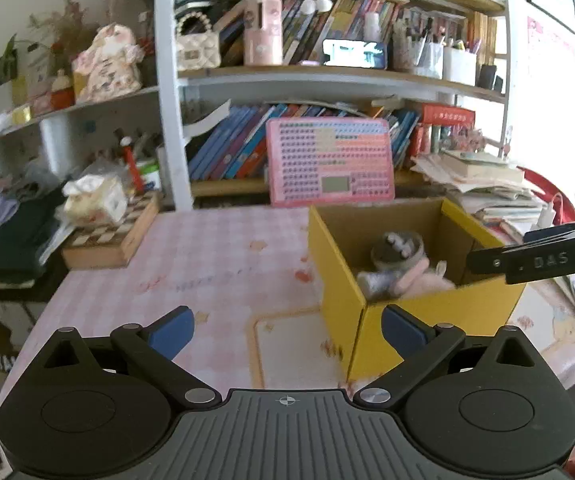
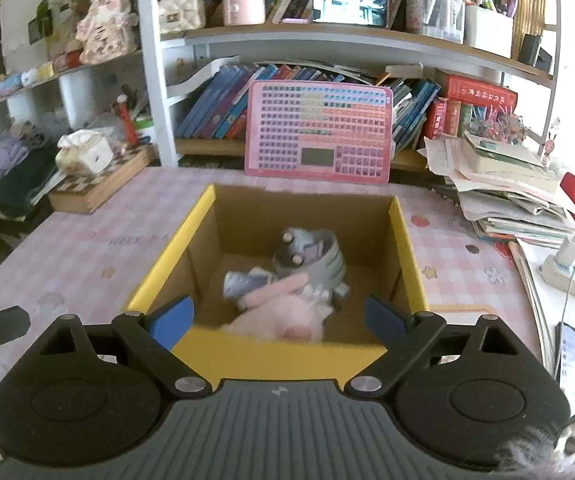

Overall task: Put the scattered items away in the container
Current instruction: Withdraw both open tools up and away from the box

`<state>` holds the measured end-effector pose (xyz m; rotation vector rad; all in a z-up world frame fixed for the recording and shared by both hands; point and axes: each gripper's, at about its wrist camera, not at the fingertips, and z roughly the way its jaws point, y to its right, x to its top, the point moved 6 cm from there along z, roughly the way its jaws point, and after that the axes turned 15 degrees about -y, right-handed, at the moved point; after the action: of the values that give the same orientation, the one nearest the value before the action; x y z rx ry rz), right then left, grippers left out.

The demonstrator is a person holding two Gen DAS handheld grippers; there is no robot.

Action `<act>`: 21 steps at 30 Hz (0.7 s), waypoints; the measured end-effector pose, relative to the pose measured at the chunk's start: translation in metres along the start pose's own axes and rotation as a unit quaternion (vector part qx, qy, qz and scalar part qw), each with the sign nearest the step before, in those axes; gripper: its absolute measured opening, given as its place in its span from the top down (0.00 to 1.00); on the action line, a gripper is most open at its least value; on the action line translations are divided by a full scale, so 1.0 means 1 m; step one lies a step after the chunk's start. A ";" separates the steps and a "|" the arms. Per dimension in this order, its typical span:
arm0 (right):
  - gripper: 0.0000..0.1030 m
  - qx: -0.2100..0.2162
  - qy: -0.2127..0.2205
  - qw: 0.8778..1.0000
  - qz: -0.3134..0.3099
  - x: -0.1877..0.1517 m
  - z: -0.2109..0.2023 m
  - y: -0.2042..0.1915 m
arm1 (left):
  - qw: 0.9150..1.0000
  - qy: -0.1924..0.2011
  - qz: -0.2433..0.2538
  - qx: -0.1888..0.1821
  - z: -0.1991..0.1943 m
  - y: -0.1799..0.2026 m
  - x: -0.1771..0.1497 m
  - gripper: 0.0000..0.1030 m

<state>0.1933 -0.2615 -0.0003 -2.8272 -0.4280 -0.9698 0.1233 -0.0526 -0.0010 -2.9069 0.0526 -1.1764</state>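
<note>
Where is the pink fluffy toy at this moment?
The pink fluffy toy lies inside the yellow cardboard box, against its near wall in the right wrist view, just in front of the grey round item.

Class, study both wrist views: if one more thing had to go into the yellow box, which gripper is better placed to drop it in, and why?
Probably the right gripper: open and empty, facing straight into the yellow box. The left gripper, also open, faces bare tablecloth, box off to one side.
</note>
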 end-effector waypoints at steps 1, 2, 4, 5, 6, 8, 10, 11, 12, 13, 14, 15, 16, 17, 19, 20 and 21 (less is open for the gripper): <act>0.10 -0.002 0.001 1.000 -0.002 -0.005 -0.004 -0.004 | 1.000 -0.001 -0.003 -0.001 -0.004 -0.002 -0.005 0.02; 0.09 -0.004 0.003 1.000 -0.003 -0.010 -0.007 -0.007 | 1.000 -0.002 -0.006 -0.002 -0.008 -0.004 -0.010 0.02; 0.09 -0.007 0.007 1.000 -0.005 -0.019 -0.014 -0.014 | 1.000 -0.004 -0.009 -0.002 -0.015 -0.008 -0.018 0.02; 0.09 -0.009 0.009 1.000 -0.004 -0.024 -0.017 -0.017 | 1.000 -0.006 -0.011 -0.002 -0.018 -0.009 -0.022 0.02; 0.09 -0.010 0.012 1.000 -0.002 -0.029 -0.020 -0.020 | 1.000 -0.007 -0.012 -0.002 -0.021 -0.011 -0.025 0.02; 0.08 -0.009 0.013 1.000 0.004 -0.038 -0.025 -0.027 | 1.000 -0.006 -0.015 -0.003 -0.028 -0.013 -0.030 0.02; 0.08 -0.008 0.013 1.000 0.009 -0.047 -0.030 -0.034 | 1.000 -0.004 -0.017 -0.002 -0.035 -0.014 -0.034 0.02; 0.07 -0.008 0.013 1.000 0.011 -0.050 -0.032 -0.037 | 1.000 -0.002 -0.016 -0.001 -0.038 -0.014 -0.036 0.02; 0.07 -0.008 0.013 1.000 0.012 -0.055 -0.034 -0.040 | 1.000 -0.002 -0.015 0.000 -0.040 -0.015 -0.038 0.02; 0.07 -0.008 0.013 1.000 0.014 -0.059 -0.036 -0.043 | 1.000 -0.001 -0.013 0.001 -0.042 -0.016 -0.041 0.02; 0.06 -0.007 0.013 1.000 0.015 -0.063 -0.038 -0.046 | 1.000 -0.002 -0.013 0.002 -0.044 -0.016 -0.043 0.01; 0.06 -0.006 0.011 1.000 0.016 -0.067 -0.040 -0.048 | 1.000 -0.003 -0.013 0.003 -0.045 -0.017 -0.046 0.01; 0.06 -0.006 0.010 1.000 0.018 -0.070 -0.042 -0.050 | 1.000 -0.005 -0.014 0.002 -0.047 -0.018 -0.048 0.01; 0.06 -0.005 0.009 1.000 0.020 -0.073 -0.044 -0.052 | 1.000 -0.008 -0.015 0.001 -0.048 -0.019 -0.051 0.01; 0.06 -0.006 0.006 1.000 0.024 -0.079 -0.046 -0.054 | 1.000 -0.012 -0.017 -0.002 -0.050 -0.020 -0.056 0.01; 0.05 -0.008 0.004 1.000 0.025 -0.082 -0.046 -0.056 | 1.000 -0.014 -0.018 -0.002 -0.050 -0.020 -0.058 0.01; 0.05 -0.009 0.002 1.000 0.026 -0.085 -0.047 -0.057 | 1.000 -0.015 -0.017 -0.002 -0.051 -0.020 -0.060 0.01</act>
<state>0.0842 -0.2356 -0.0149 -2.8367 -0.3468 -0.9734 0.0452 -0.0298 -0.0062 -2.9402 0.0047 -1.1383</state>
